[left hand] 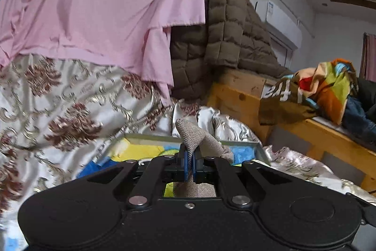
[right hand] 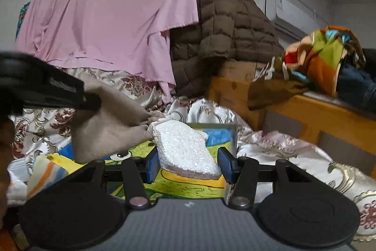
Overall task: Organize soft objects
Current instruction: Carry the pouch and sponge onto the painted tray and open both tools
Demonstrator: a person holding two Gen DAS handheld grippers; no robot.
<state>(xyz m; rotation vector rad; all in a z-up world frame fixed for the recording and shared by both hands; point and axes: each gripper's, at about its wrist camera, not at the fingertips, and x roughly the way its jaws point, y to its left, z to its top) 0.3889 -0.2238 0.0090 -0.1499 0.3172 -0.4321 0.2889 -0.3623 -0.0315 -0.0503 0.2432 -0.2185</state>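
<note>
Both views are evenly and moderately lit by soft, diffuse room light; its source is not visible. There is no glare, and shadows are faint except under the brown quilted coat [left hand: 225, 39]. Fisheye distortion bends the wall and ceiling lines, the corners vignette to black, and motion blur softens the patterned bedspread [left hand: 58, 109], most toward the frame edges.

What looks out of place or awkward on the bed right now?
The white spongy pad sits slanted between the right tool's blue pads, and contact on its right side is unclear. The left tool pinches only a bunched fold of the beige cloth, so the rest hangs crumpled over the colourful box.
</note>
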